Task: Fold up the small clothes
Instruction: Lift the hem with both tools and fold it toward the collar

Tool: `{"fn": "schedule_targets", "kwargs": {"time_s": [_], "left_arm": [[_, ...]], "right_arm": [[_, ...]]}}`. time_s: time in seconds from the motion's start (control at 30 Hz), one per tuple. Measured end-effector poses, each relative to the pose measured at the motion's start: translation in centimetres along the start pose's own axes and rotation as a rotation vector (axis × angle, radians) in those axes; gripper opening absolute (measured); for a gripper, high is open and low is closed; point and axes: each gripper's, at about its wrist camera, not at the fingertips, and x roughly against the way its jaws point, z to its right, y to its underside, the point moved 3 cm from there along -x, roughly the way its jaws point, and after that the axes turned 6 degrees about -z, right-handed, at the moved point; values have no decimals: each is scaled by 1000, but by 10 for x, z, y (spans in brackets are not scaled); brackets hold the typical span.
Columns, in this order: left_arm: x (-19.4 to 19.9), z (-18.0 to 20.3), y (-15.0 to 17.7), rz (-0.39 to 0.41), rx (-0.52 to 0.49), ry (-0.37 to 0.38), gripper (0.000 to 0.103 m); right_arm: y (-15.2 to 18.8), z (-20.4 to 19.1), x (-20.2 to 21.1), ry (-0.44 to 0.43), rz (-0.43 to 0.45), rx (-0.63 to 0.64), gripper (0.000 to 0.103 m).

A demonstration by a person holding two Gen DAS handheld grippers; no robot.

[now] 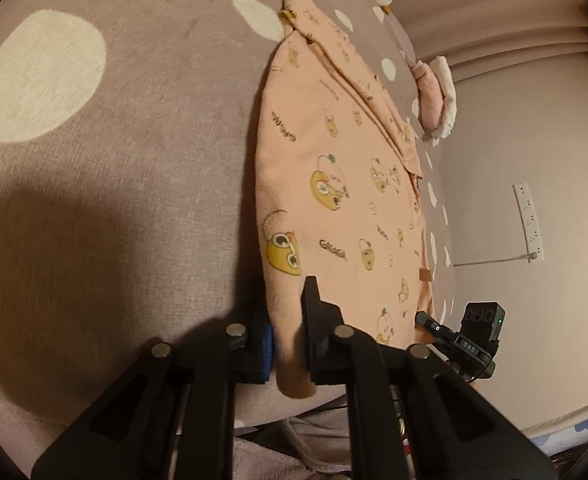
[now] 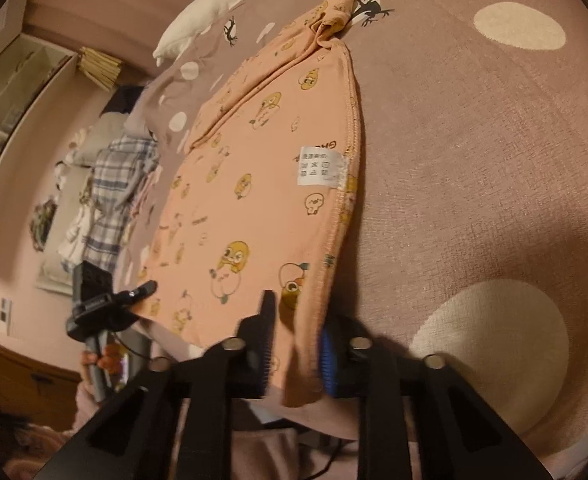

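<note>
A small peach garment (image 1: 334,200) printed with yellow cartoon figures lies flat on the mauve bedspread (image 1: 133,160), its sleeves folded in at the far end. My left gripper (image 1: 289,336) is shut on the garment's near left corner, and the cloth bunches between its pads. In the right wrist view the garment (image 2: 261,184) shows a white care label (image 2: 320,166) by its stitched hem. My right gripper (image 2: 298,336) is shut on the near right corner at that hem. Each view also shows the other gripper's tip on the opposite corner: the right gripper (image 1: 428,320) and the left gripper (image 2: 143,290).
The bedspread (image 2: 474,160) has large cream dots. A small stack of folded pink and white clothes (image 1: 434,96) sits past the garment by the bed's edge. A white pillow (image 2: 213,12) lies at the far end. Plaid clothes (image 2: 113,184) are piled beside the bed. A power strip (image 1: 528,222) hangs on the wall.
</note>
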Motion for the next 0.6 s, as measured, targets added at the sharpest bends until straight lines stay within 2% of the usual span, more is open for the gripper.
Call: {"fn": "schedule_targets", "kwargs": {"time_s": [0.07, 0.3, 0.6], "left_arm": [[3, 6, 0, 12, -17, 35, 8], [13, 26, -4, 58, -58, 147, 8], [23, 47, -11, 95, -125, 168, 8]], "right_arm": [[1, -5, 1, -6, 13, 13, 9], [-8, -24, 11, -152, 108, 50, 8], [-19, -54, 20, -244, 196, 128, 8]]}}
